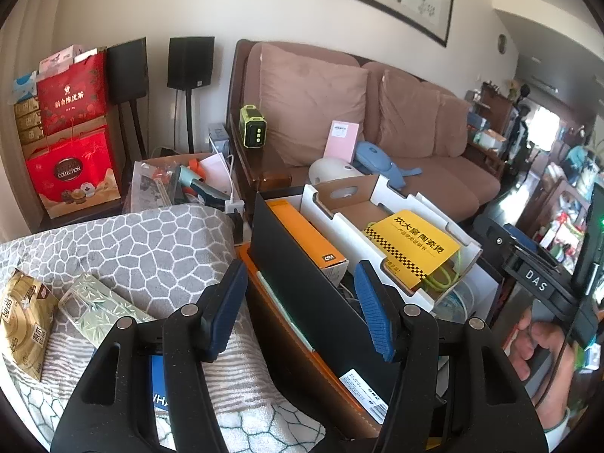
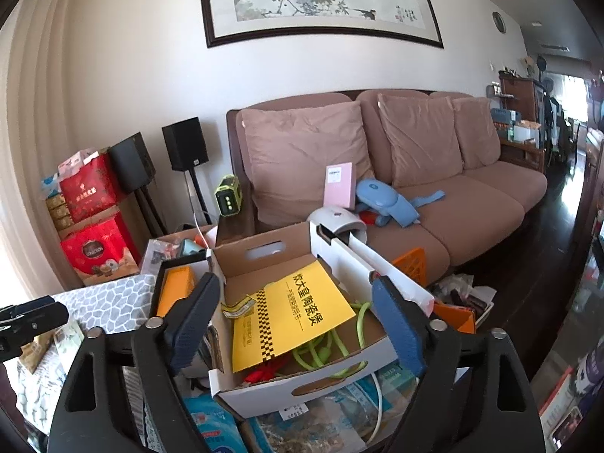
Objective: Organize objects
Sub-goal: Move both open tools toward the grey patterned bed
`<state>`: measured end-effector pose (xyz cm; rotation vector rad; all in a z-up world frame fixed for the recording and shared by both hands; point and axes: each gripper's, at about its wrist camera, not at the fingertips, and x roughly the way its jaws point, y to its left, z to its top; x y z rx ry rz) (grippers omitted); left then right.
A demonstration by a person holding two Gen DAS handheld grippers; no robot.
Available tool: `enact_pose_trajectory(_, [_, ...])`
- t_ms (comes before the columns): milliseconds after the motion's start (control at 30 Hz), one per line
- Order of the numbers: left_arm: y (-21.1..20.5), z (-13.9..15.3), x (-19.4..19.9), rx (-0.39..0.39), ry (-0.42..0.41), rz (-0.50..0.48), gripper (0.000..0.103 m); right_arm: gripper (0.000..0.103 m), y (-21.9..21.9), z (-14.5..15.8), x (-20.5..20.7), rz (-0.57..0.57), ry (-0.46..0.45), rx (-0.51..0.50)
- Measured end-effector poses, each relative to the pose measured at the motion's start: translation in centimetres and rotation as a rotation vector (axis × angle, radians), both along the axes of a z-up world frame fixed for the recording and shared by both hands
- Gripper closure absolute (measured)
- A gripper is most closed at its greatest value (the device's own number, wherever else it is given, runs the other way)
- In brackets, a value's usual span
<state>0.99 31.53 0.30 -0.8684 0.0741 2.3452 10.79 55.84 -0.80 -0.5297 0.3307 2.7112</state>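
Observation:
My left gripper (image 1: 302, 298) hangs open over a black box (image 1: 302, 264) that holds an orange carton (image 1: 302, 230); its blue pads press on nothing. Left of it, a bamboo-patterned phone case (image 1: 98, 309) and a gold tissue pack (image 1: 22, 321) lie on a grey patterned cloth (image 1: 151, 241). My right gripper (image 2: 298, 302) stands wide open in front of a white cardboard box (image 2: 321, 381), clear of its walls. Inside that box are a yellow booklet (image 2: 294, 309) and a green cable (image 2: 332, 351). The same box (image 1: 339, 226) appears right of the black one in the left wrist view.
A brown sofa (image 2: 434, 207) behind carries a pink booklet (image 2: 339, 185), a blue plush (image 2: 381, 196) and a white dome (image 2: 339, 219). Red gift boxes (image 1: 71, 173) and speakers (image 1: 190, 62) stand at the left. Packets (image 2: 302, 426) lie under the white box. A hand (image 1: 540, 347) holds the right gripper's handle.

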Motion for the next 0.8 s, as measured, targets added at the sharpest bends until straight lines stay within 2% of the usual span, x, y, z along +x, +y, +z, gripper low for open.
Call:
enact_pose_trajectory(33, [0.0,0.0,0.0,0.000,0.000,0.000,0.047,0.015,-0.1,0.1,0.1,0.002,0.006,0.006])
enact_pose_trajectory(67, [0.0,0.0,0.0,-0.001,0.001,0.001,0.040,0.014,-0.2,0.2,0.1,0.003,0.010,0.010])
enact_pose_trajectory(100, [-0.1,0.1,0.0,0.000,0.005,0.003,0.029,0.011,-0.3,0.2,0.2,0.005,0.016,0.015])
enact_pose_trajectory(133, [-0.1,0.2,0.2,0.006,0.018,0.008,0.026,0.007,-0.3,0.3,0.2,0.005,0.022,0.018])
enact_pose_trajectory(200, [-0.3,0.5,0.4,0.019,0.042,0.013,0.024,0.000,-0.4,0.4,0.4,0.005,0.035,0.026])
enact_pose_trajectory(400, [-0.3,1.1,0.8,0.025,0.075,0.006,0.019,0.000,-0.6,0.6,0.6,0.007,0.047,0.040])
enact_pose_trajectory(500, [-0.2,1.2,1.0,0.024,0.088,0.010,0.009,0.000,-0.7,0.6,0.4,0.012,0.041,0.048])
enact_pose_trajectory(700, [-0.4,1.5,1.1,0.021,0.122,0.026,0.000,0.000,-1.4,0.6,0.4,0.028,0.037,0.078])
enact_pose_trajectory(800, [-0.5,1.5,1.1,0.012,0.124,0.035,0.000,0.000,-1.7,0.6,0.2,0.033,0.035,0.093])
